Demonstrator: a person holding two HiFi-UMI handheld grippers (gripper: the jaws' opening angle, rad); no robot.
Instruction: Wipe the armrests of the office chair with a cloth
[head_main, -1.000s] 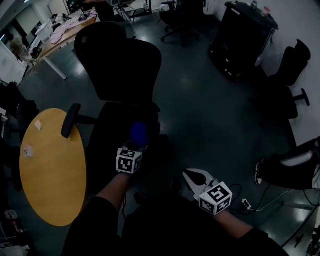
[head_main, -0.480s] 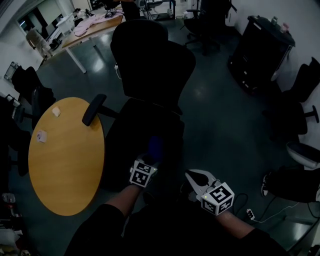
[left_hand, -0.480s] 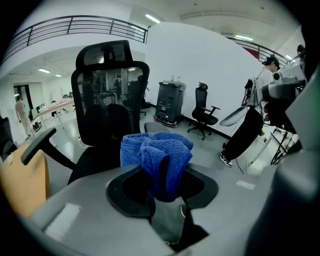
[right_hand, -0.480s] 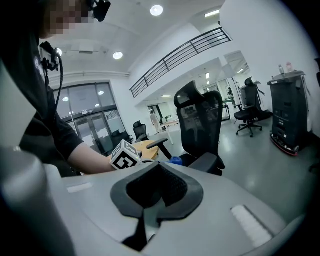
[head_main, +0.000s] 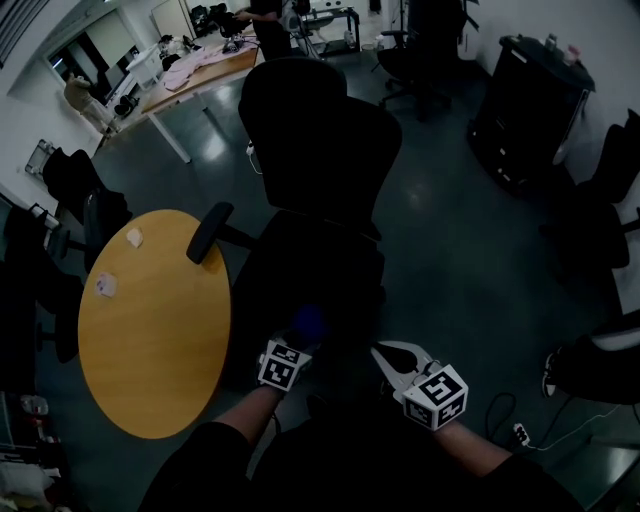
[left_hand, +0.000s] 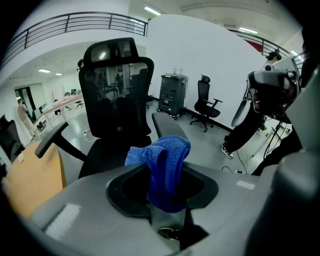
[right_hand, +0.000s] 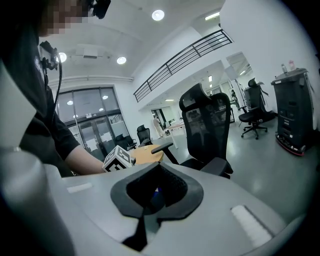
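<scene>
"Dim grey flooring all round, with one round wooden counter (head_main: 160, 330) at the left. How many chairs?"

"One black office chair (head_main: 320, 150) straight ahead, and others farther off. Its left armrest (head_main: 209, 232) reaches over the counter's edge. Two pale scraps (head_main: 134, 237) lie on the counter."

"And the cloth?"

"One blue cloth (left_hand: 162, 165), clenched in the left tongs (left_hand: 162, 195) above the seat's front. The right tongs (head_main: 385, 352) are pressed together on nothing, near them."

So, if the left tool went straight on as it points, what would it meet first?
Probably the office chair's near armrest, just beyond the blue cloth the left tool grips; depth is unclear.
</scene>
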